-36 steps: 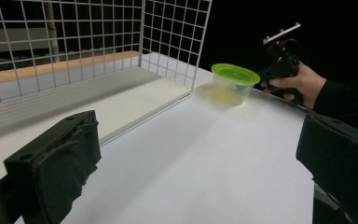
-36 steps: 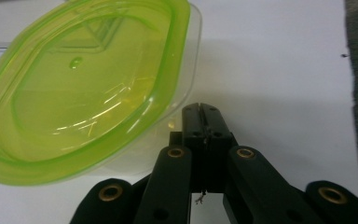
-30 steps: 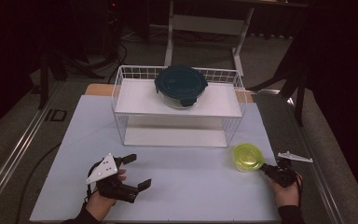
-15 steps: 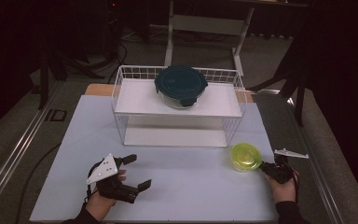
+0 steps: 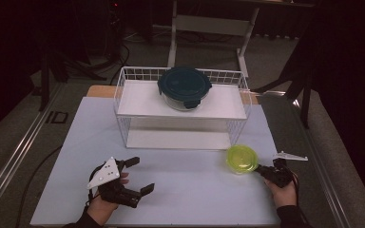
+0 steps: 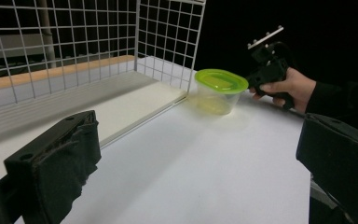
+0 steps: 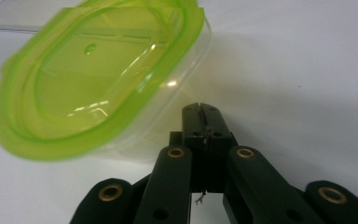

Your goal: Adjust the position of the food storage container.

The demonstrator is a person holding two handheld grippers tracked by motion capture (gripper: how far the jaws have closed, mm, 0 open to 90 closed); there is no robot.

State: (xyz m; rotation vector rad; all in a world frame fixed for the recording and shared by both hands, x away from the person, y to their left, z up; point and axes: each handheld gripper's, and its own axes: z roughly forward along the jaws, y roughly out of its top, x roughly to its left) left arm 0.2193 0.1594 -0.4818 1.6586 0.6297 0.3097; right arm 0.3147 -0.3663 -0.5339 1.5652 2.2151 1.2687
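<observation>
The letters "ID", seemingly, stand on the floor (image 5: 57,117) beside the table's left edge.

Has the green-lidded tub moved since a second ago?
No clear shift. In the high view the tub sits at the same spot off the wire rack's front right corner, with the shut right tongs at its side.

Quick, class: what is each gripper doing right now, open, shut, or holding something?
Left gripper: open, jaws wide apart, nothing between them.
Right gripper: shut, jaws pressed together with nothing between them, tips right beside the green-lidded container.
</observation>
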